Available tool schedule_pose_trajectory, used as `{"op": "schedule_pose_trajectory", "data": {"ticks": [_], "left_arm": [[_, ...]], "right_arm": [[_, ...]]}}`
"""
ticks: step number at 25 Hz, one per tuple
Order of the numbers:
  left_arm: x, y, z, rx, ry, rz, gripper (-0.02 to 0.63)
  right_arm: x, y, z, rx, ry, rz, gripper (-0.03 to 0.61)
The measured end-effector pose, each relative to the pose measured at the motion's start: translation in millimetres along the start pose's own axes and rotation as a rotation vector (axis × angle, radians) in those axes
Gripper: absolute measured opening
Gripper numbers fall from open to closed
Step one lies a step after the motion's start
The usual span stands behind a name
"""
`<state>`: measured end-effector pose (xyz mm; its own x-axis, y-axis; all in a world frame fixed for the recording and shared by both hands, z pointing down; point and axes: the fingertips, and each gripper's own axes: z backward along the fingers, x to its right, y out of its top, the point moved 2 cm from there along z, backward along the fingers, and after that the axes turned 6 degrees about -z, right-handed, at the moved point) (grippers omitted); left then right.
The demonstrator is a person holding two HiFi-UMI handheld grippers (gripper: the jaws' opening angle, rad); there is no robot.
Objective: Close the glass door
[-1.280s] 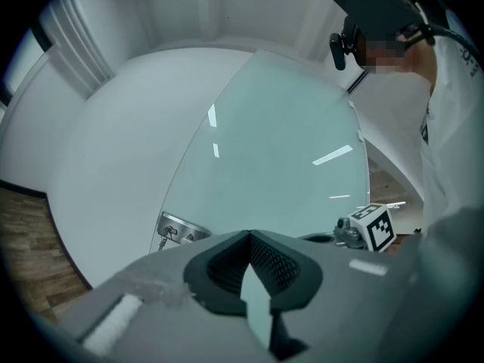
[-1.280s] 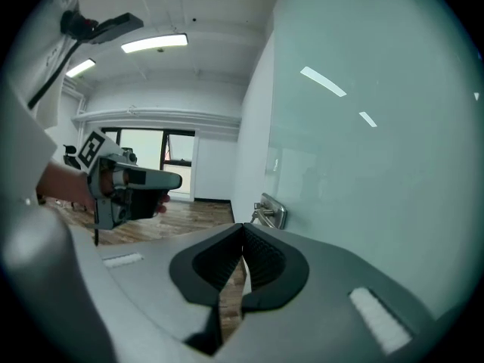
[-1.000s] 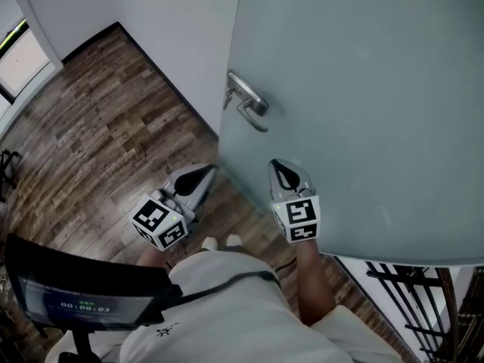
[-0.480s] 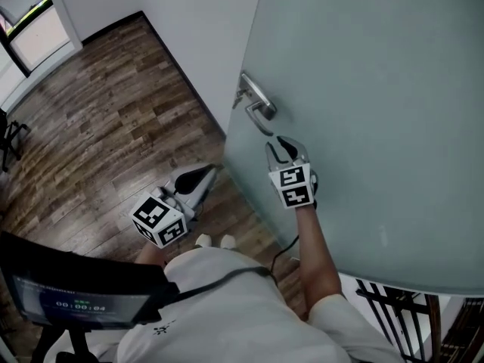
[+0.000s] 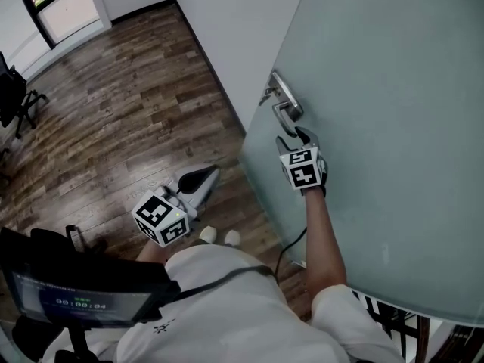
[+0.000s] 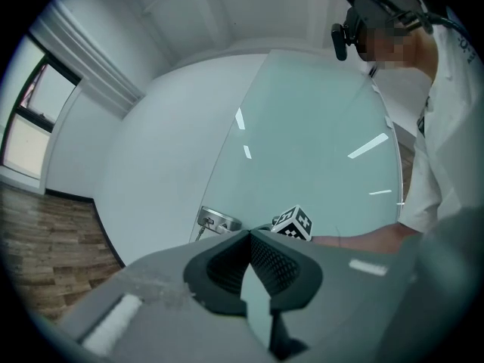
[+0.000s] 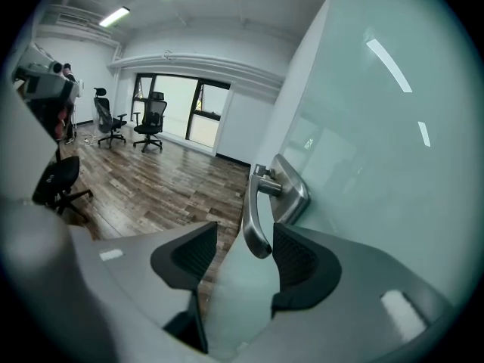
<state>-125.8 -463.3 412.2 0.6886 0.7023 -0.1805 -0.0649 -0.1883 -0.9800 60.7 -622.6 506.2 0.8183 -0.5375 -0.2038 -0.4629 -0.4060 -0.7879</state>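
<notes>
The frosted glass door (image 5: 378, 127) fills the right of the head view, with its edge toward the white wall. Its metal lever handle (image 5: 286, 106) hangs down at the door's edge. My right gripper (image 5: 297, 136) sits just below the handle. Its jaws have just been opening and now stand wide. In the right gripper view the lever handle's (image 7: 255, 218) lower end lies between the pads (image 7: 296, 257), close to the right one and not squeezed. My left gripper (image 5: 203, 178) hangs low over the floor, left of the door, shut and empty; its pads (image 6: 265, 257) meet at the tips.
Brown wood floor (image 5: 113, 104) spreads to the left, with a white wall (image 5: 227, 29) beside the door. Office chairs (image 7: 151, 123) stand by a far window. A black railing (image 5: 393, 324) shows under the door's bottom right. The person's feet (image 5: 219, 237) are near the door edge.
My right gripper has moved up the door to the handle and its jaws have opened round the lever's end. The left gripper has barely shifted.
</notes>
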Motion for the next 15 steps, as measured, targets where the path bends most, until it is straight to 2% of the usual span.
{"op": "schedule_pose_trajectory", "data": {"ticks": [7, 9, 15], "left_arm": [[-10, -2, 18, -0.013, 0.031, -0.006, 0.006], [-14, -3, 21, -0.016, 0.040, -0.006, 0.006], [-16, -6, 23, -0.018, 0.039, -0.003, 0.006]], "right_arm": [[4, 11, -15, -0.016, -0.025, 0.007, 0.195], [8, 11, -17, -0.013, -0.045, -0.001, 0.107], [9, 8, -19, -0.009, 0.001, -0.022, 0.092]]}}
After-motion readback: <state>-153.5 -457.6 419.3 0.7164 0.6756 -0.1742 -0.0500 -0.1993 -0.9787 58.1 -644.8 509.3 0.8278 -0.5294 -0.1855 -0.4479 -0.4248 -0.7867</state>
